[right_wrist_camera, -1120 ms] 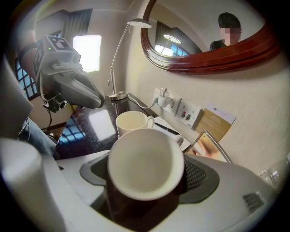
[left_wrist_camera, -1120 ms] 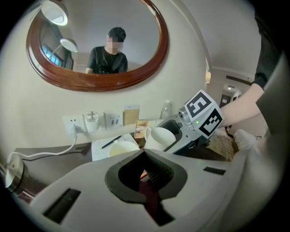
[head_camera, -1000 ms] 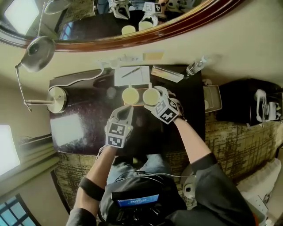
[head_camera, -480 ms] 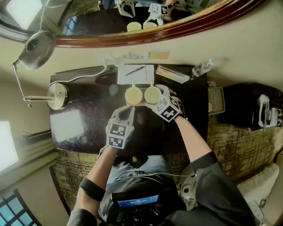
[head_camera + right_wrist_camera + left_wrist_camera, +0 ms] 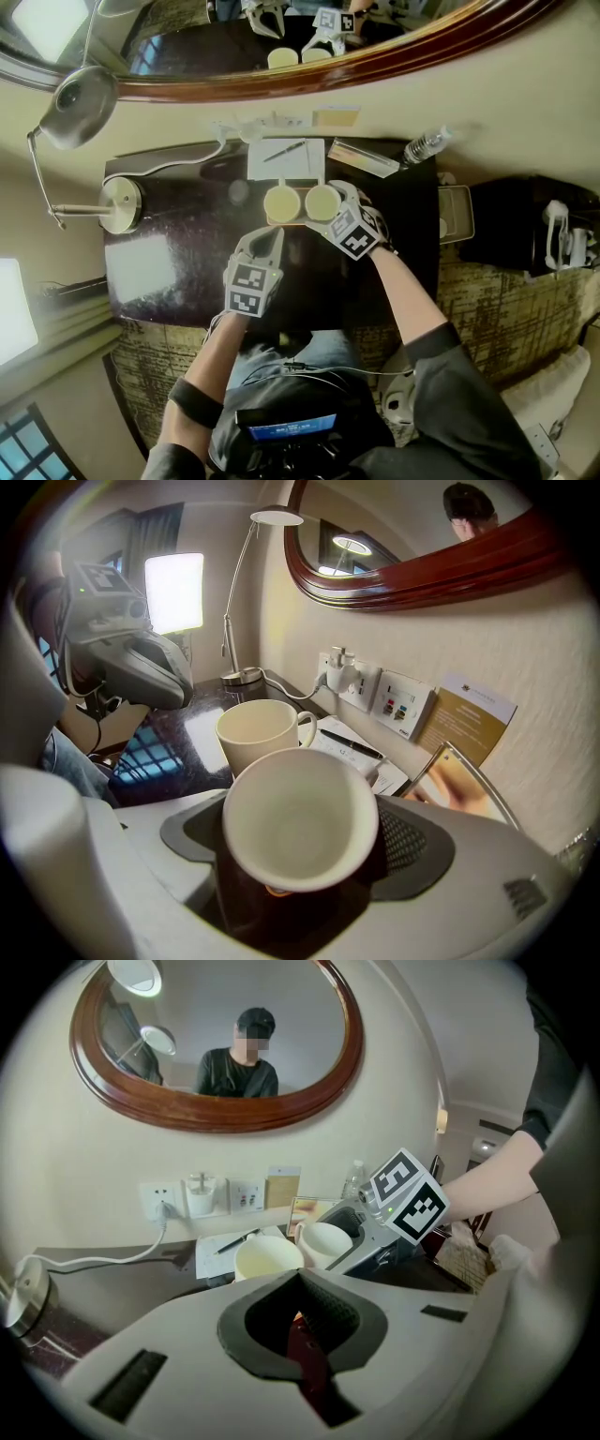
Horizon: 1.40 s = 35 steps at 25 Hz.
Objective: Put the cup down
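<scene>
Cup point(image 5: 300, 817), round, glossy cream ceramic

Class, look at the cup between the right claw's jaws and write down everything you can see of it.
The cup is a plain cream-white mug, glossy like glazed ceramic, and empty. Its round mouth faces up toward the camera. No handle shows from here, and its base is hidden. It sits between the jaws of the right claw, which have just been opening, and the meshed pad on one side stands clear of its wall. A matching cup stands close beside it.
</scene>
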### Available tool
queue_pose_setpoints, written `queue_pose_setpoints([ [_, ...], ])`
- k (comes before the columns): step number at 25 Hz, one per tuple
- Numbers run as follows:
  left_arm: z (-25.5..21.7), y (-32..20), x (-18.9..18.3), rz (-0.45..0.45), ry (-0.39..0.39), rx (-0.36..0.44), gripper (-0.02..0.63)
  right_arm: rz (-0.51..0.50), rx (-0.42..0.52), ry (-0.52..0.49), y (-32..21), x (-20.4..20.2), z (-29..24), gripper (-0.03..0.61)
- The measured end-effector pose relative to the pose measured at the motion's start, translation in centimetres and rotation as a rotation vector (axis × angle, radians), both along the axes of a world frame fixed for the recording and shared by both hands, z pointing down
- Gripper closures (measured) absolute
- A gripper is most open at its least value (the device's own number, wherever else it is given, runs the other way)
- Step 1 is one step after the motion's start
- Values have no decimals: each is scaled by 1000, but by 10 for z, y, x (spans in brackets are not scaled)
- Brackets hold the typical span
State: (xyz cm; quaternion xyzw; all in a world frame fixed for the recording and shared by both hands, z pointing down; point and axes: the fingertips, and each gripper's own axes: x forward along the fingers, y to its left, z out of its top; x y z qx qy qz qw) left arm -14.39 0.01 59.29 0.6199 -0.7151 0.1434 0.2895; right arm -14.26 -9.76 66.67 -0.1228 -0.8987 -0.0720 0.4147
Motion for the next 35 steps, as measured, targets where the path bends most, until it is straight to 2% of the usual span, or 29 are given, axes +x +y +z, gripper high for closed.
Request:
queue_pose_setpoints([
  [7, -12, 8, -2, -3, -7, 10, 614, 22, 16, -15, -1, 1, -11, 91],
  [12, -24, 18, -1, 3, -14, 22, 614, 68, 35, -47, 0, 11, -42, 96],
  [15, -35, 22, -3, 8, -24, 37, 614, 112, 13, -83, -1, 19, -68, 137],
  [18, -47, 29, -6, 12, -35, 49, 614, 155, -30, -106, 6, 32, -92, 143],
  [21, -57, 36, -7, 23, -40, 60, 614, 190, -35, -127, 13, 48, -109, 147],
  [26, -64, 51, -13, 23, -54, 76, 614, 299, -33, -187, 17, 80, -139, 376],
  [30, -74, 57, -5, 37, -37, 102, 614, 390, -29, -221, 21, 109, -152, 502],
  [33, -80, 62, 3, 56, -25, 113, 614, 453, -1, -234, 20, 130, -155, 559],
  [35, -80, 66, 4, 60, -27, 112, 614, 485, 1, -251, 21, 138, -157, 571],
])
